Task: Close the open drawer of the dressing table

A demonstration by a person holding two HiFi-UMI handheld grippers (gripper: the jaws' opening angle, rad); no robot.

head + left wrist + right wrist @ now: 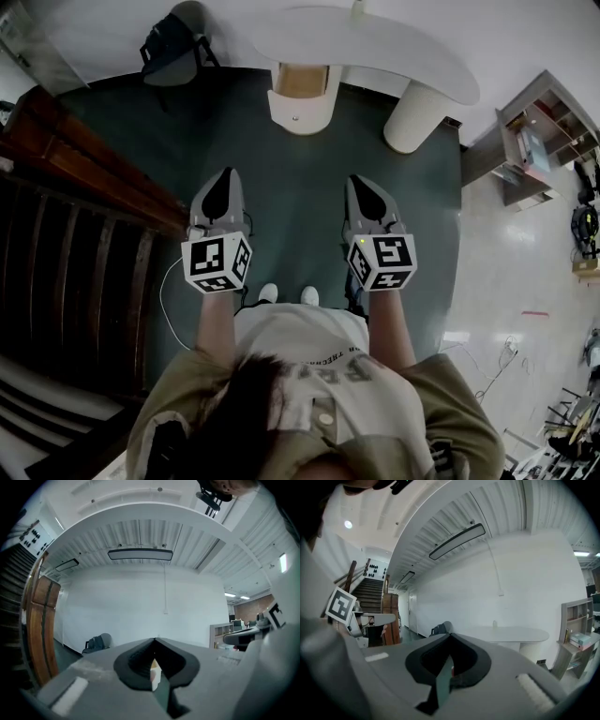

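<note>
Dressing table [375,47], upper centre: drawer [300,98] left open, wooden interior exposed. Left gripper [223,180] and right gripper [362,185], mid-frame: jaws pressed together, kept well apart from drawer.

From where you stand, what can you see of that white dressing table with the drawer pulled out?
The dressing table has a smooth white top with rounded ends on two rounded cream pedestals. One pedestal's drawer stands pulled out toward the person, showing a tan, wood-like inside and a small knob on its curved front. The table stands on the dark green floor near the white wall. A small item, too small to identify, sits on top.
</note>
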